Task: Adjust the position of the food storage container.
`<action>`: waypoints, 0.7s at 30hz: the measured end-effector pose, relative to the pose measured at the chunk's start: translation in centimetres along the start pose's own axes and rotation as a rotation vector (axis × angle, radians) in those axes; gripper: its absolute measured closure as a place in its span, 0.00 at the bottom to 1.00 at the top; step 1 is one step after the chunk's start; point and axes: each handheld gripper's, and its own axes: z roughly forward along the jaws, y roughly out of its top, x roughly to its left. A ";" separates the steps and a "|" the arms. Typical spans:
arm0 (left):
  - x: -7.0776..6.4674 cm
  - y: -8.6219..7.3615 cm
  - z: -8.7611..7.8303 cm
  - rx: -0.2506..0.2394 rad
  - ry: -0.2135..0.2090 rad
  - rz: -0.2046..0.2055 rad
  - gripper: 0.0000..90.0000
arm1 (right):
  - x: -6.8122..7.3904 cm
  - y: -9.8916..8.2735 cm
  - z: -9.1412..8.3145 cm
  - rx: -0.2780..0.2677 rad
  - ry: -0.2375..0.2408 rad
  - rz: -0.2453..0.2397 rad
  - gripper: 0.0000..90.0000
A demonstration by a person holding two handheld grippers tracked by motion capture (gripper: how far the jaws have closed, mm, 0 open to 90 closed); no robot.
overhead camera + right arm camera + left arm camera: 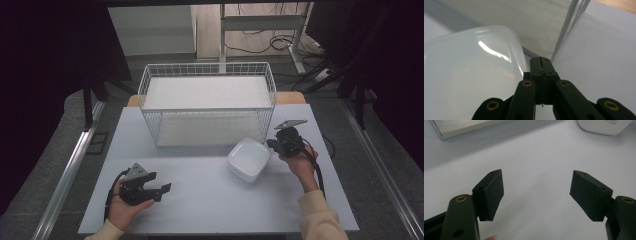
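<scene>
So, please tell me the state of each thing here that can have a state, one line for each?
left gripper: open, jaws wide apart, nothing between them.
right gripper: shut, jaws pressed together, beside the bowl's rim.
white bowl: upright on the table, looks empty.
wire basket: upright on the table, open at the top, seems empty.

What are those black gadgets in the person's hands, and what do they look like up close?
They are hand-held tongs. The left tongs and right tongs are black, each topped by a grey three-cornered plate and trailing a black cable. Up close, their arms carry brass-coloured rivets, and the left pair ends in blocky dark pads with small holes. The person wears a cream sleeve.
</scene>
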 end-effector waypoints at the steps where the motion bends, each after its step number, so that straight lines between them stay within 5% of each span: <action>1: 0.0 0.0 0.0 0.000 0.000 0.000 0.30 | -0.1 0.0 0.2 0.009 0.000 -0.004 1.00; 21: 0.2 0.0 0.0 0.005 -0.003 0.000 0.30 | 1.5 0.3 1.9 0.026 0.041 -0.108 1.00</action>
